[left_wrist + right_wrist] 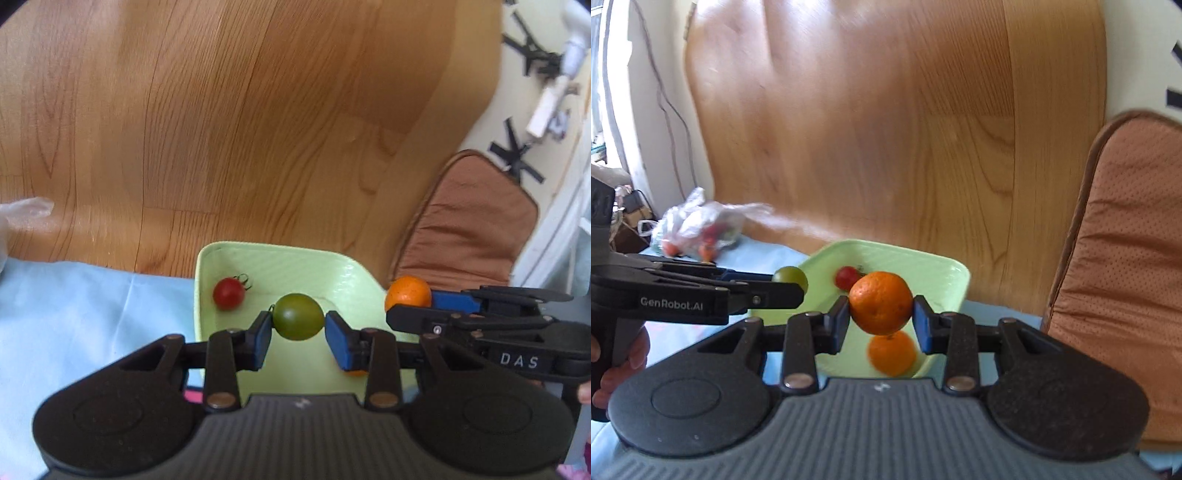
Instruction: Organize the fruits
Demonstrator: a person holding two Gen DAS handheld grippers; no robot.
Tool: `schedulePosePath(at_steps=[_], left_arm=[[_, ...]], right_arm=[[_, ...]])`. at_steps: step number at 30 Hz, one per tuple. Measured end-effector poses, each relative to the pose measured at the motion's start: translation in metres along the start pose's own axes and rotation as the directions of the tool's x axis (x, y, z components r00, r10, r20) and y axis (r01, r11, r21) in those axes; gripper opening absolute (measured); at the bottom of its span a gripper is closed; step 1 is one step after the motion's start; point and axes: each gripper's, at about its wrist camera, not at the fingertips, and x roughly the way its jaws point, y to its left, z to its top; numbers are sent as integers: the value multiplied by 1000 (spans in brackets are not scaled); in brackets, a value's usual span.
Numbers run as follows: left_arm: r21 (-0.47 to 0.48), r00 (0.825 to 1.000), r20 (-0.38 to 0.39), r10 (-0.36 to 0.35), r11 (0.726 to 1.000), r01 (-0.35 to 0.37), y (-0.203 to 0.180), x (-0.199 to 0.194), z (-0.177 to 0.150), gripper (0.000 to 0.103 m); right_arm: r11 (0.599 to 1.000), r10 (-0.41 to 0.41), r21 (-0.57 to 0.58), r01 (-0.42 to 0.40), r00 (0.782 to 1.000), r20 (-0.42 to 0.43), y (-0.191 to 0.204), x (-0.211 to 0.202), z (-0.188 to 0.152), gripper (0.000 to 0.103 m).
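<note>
My left gripper (pixel 298 334) is shut on a green tomato (pixel 297 316) and holds it above the light green tray (pixel 332 266). A red cherry tomato (pixel 229 293) lies in the tray's far left part. My right gripper (pixel 881 320) is shut on an orange mandarin (pixel 881 302) above the same tray (pixel 945 269). A second mandarin (pixel 892 353) lies in the tray below it. The red tomato (pixel 847 277) shows behind. The left gripper with the green tomato (pixel 790 277) reaches in from the left of the right wrist view; the right gripper with its mandarin (pixel 407 293) shows at the right of the left wrist view.
The tray stands on a light blue cloth (pixel 92 306) on the wooden floor (pixel 258 129). A clear plastic bag with more fruit (pixel 701 229) lies at the far left on the cloth. A brown cushion (pixel 1126 277) lies to the right.
</note>
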Motion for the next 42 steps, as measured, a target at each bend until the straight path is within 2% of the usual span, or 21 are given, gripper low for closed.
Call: schedulePosePath(at_steps=[4, 7, 10, 13, 17, 20, 25, 26, 27, 29, 31, 32, 34, 38, 40, 42], left_arm=[[-2, 998, -39, 39, 999, -39, 3, 24, 2, 34], [9, 998, -36, 54, 999, -54, 4, 27, 3, 40], [8, 998, -7, 58, 998, -58, 4, 9, 0, 42], [-1, 999, 42, 34, 999, -34, 4, -25, -10, 43], [-45, 997, 79, 15, 999, -11, 12, -68, -39, 45], [-91, 998, 66, 5, 996, 1, 15, -85, -62, 48], [-130, 999, -11, 53, 990, -54, 12, -90, -93, 56], [-153, 999, -14, 34, 988, -36, 13, -93, -98, 58], [-165, 1000, -19, 24, 986, -27, 12, -93, -100, 58], [-152, 999, -21, 38, 988, -41, 9, -89, -104, 55], [-153, 999, -23, 35, 987, -38, 8, -86, -110, 44], [-165, 1000, -18, 18, 986, -21, 7, -88, -112, 38], [-168, 1000, -16, 19, 986, -22, 5, -92, -115, 36], [-184, 1000, -3, 18, 983, -19, 6, -107, -124, 36], [-193, 1000, 6, 12, 981, -11, 6, -118, -131, 36], [-192, 1000, 10, 7, 981, -5, 4, -131, -138, 36]], right_arm=[[1000, 4, 5, -4, 999, -51, -7, 21, -6, 41], [1000, 15, 9, -15, 999, -44, -8, 21, -10, 41], [999, 13, 40, -14, 1000, 8, -16, 2, -12, 41], [997, 22, 73, -25, 999, 45, -32, -30, -23, 41], [998, 21, 65, -22, 1000, 13, -40, -54, -49, 41], [999, 6, 55, -4, 999, -45, -36, -47, -62, 41], [997, 61, 50, -57, 995, -74, -29, -27, -73, 40], [995, 75, 75, -69, 994, -83, -29, -25, -72, 36], [992, 95, 98, -86, 991, -95, -30, -23, -71, 31], [993, 84, 93, -75, 992, -91, -26, -24, -73, 30], [995, 47, 93, -39, 995, -89, -25, -30, -73, 30], [997, 6, 80, -1, 998, -65, -24, -37, -73, 30], [996, -19, 93, 19, 1000, 3, -24, -59, -69, 30], [994, 41, 91, -53, 990, 134, -10, -117, -64, 30], [990, 113, 71, -125, 983, 146, 8, -135, -74, 30], [985, 163, 42, -169, 979, 121, 28, -142, -89, 30]])
